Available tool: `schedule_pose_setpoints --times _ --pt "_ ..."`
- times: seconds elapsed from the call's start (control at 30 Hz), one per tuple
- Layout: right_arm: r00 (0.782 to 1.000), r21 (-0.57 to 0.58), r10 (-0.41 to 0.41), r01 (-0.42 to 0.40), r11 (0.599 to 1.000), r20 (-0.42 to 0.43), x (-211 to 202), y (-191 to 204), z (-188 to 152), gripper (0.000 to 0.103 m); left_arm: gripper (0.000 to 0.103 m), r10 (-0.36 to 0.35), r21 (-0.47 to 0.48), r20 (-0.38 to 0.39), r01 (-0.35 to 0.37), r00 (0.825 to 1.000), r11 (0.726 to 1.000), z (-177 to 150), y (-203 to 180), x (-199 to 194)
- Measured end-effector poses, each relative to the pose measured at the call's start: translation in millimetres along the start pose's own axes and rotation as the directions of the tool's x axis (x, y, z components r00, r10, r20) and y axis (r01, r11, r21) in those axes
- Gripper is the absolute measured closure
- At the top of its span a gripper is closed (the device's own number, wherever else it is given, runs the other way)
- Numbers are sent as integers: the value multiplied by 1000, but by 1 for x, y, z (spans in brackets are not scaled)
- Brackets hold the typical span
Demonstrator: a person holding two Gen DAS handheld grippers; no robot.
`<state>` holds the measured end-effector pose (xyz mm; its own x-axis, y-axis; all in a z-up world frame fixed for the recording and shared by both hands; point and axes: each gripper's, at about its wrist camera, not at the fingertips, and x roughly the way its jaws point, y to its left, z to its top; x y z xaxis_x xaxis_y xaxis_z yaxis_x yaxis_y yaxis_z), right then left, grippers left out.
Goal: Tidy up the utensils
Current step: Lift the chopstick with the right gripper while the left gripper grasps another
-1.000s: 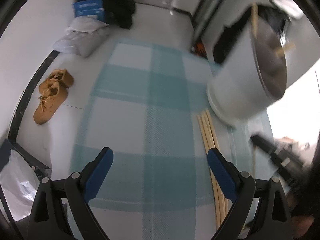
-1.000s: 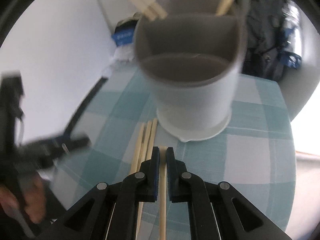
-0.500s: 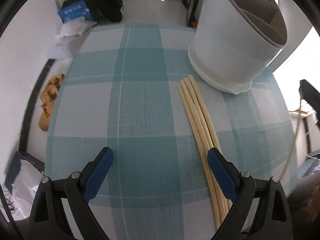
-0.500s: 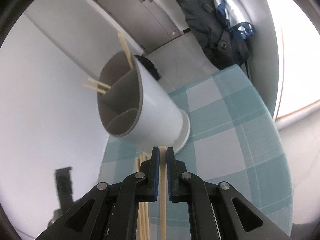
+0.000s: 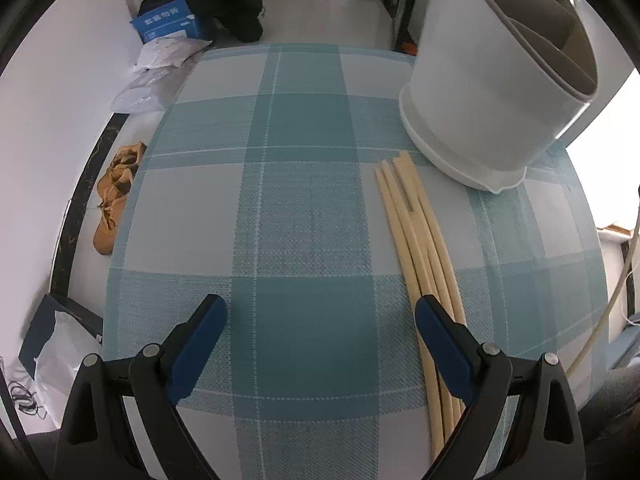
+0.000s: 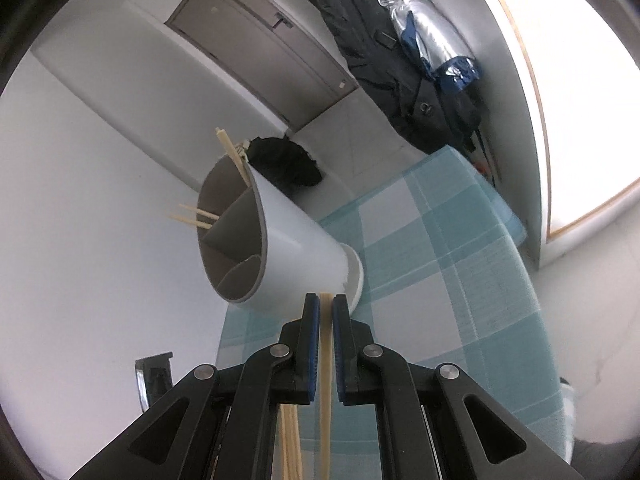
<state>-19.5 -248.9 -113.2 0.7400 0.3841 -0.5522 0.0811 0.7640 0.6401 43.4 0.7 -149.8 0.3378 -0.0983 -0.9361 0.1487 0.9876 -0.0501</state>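
Since a second ago our right gripper [image 6: 326,304] has lifted and rolled, jaws clamped on one chopstick [image 6: 325,380], while our left gripper [image 5: 320,320] hangs open above the worktop's remaining chopsticks [image 5: 420,240]; tip it upright over the divided holder [image 6: 276,248] before releasing.

Floor: tan shoes [image 5: 114,196], blue box [image 5: 170,24]; coats [image 6: 404,80] by door [image 6: 260,44].

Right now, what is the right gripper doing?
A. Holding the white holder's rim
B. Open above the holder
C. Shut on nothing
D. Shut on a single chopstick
D: the right gripper has its blue pads closed on one chopstick, short of the white holder.
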Motion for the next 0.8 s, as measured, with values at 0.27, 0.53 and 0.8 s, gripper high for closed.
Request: schedule_pose_setpoints --times 0.27,0.53,0.8 --pt "1000 -9 -4 5 1000 17 -7 0 2 97 10 5 -52 -29 -7 1000 999 12 0 4" --pt "999 -26 -4 5 1000 33 -13 3 1 97 10 25 -47 -63 -28 998 998 23 -1 11" --pt "999 -51 1 2 999 50 -17 8 1 97 10 55 9 -93 -54 994 998 38 -5 21"
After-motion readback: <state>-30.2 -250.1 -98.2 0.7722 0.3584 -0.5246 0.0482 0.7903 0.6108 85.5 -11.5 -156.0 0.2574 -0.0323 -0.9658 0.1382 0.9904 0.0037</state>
